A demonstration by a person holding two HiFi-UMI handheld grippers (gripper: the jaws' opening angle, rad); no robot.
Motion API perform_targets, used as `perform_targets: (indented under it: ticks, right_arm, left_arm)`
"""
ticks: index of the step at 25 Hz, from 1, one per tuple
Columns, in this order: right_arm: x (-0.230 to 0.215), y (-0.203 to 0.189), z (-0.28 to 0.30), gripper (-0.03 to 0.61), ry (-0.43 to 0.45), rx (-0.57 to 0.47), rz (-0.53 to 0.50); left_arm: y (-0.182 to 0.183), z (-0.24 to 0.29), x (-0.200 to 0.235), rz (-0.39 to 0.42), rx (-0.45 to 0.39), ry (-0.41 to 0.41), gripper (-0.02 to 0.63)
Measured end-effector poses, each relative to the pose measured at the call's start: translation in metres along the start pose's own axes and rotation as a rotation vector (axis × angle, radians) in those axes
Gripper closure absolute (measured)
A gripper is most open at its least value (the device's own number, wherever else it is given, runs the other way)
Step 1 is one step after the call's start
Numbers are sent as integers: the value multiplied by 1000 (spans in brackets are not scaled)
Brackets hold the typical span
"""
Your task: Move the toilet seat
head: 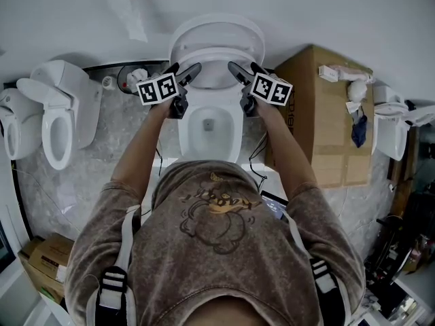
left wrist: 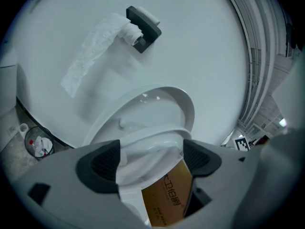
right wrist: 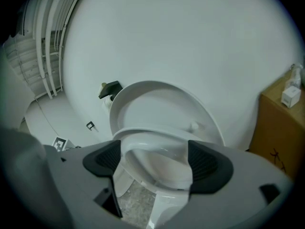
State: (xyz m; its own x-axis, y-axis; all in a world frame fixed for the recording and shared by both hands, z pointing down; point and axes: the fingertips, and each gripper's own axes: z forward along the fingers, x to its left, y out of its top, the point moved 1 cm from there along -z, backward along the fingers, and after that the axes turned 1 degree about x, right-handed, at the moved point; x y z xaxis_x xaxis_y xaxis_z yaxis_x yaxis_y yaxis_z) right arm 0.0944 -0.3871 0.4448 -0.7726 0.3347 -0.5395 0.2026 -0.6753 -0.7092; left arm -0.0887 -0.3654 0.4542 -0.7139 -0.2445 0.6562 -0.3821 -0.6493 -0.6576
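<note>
While the white ceramic toilet stands dead centre, its white oval plastic seat sits tilted up just in front of the raised lid.
Left gripper and right gripper flank it, jaws wide apart on both, gripping nothing.
</note>
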Motion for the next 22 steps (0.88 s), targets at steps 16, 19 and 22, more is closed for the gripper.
perform_targets:
  ticks: [16,19,22]
  right_arm:
    - [46,0,-61,141,79,-36,-118]
    - [58,-5,-82,141,93,-43,-155]
    - [68,-12,-104,141,107,-50,-178]
  left_arm:
    - [16,-53,-60,130,-41,-61,206]
    - [8,-72,-77,178,-29,-86,206]
    - [-2,-89,-93,219,-13,-117,206]
